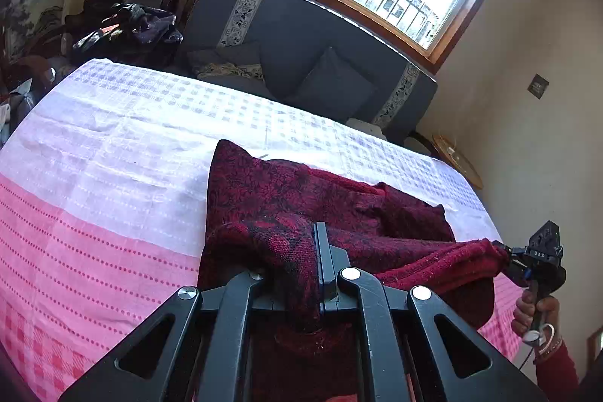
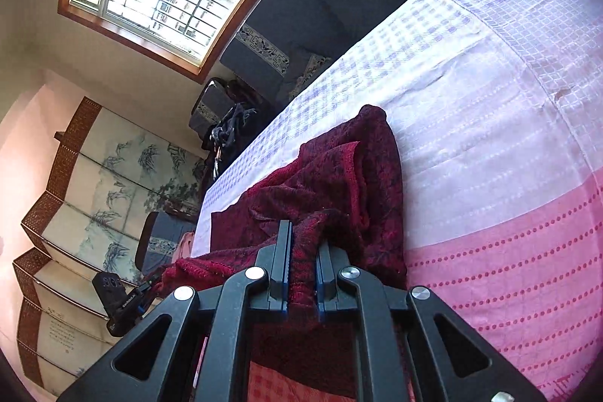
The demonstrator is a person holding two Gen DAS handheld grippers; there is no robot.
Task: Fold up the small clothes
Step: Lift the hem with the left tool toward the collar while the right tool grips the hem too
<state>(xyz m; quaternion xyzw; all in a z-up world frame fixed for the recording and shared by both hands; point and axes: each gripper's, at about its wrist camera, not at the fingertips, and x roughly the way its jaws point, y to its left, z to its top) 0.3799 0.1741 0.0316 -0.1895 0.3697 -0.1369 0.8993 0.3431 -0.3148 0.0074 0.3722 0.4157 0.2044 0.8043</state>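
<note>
Pink-and-white checked bedspread [image 1: 113, 176] carries a dark red knit garment [image 1: 301, 198]; left claw [image 1: 301, 274] and right claw [image 2: 303, 262] each pinch its near edge at lower centre

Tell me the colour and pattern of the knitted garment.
Dark red knitted garment with black floral pattern, clearest in left wrist view.

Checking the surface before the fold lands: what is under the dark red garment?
The dark red garment lies on a pink and white cloth covering the table. Both grippers lift its near edge. Whatever sits directly beneath the garment is hidden by it.
</note>
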